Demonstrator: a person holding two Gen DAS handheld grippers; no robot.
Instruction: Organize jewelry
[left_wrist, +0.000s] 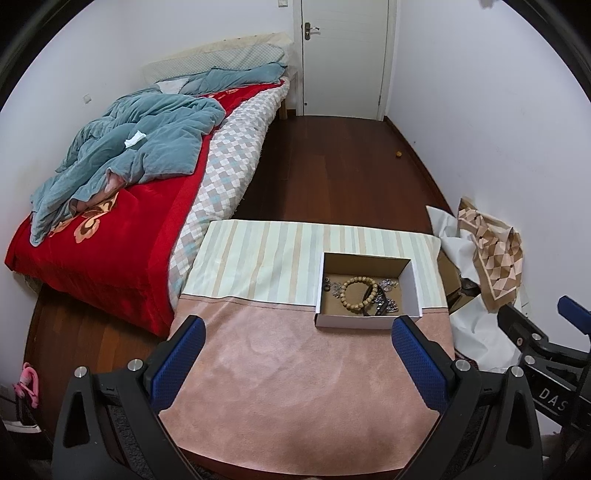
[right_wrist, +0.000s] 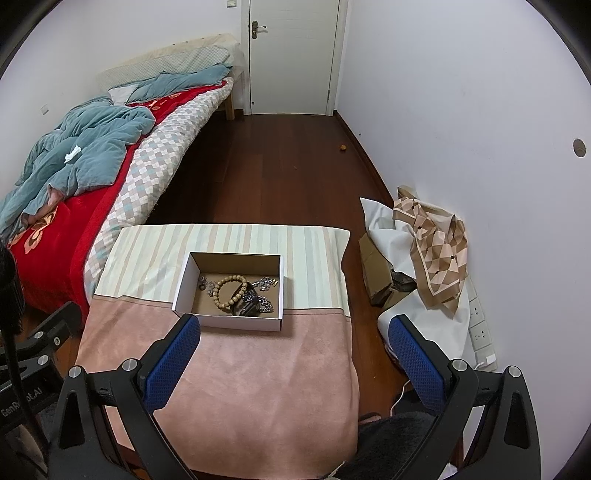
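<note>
A white cardboard box (left_wrist: 354, 320) (right_wrist: 236, 320) sits on a table covered with a pink and striped cloth (left_wrist: 295, 369) (right_wrist: 236, 369). In it lie a wooden bead bracelet (left_wrist: 360, 295) (right_wrist: 231, 291), silver chain pieces (left_wrist: 388, 285) (right_wrist: 264, 301) and a dark strap. My left gripper (left_wrist: 297, 332) is open and empty, held above the pink cloth, short of the box. My right gripper (right_wrist: 293, 330) is open and empty, near the box's front right corner. The right gripper also shows at the right edge of the left wrist view (left_wrist: 546, 332).
A bed (left_wrist: 122, 206) with a red blanket and blue quilt stands to the left. Cardboard, white sheets and a patterned scarf (right_wrist: 432, 251) lie on the floor by the right wall. A power strip (right_wrist: 480, 332) lies there too. A white door (right_wrist: 291, 55) is at the far end.
</note>
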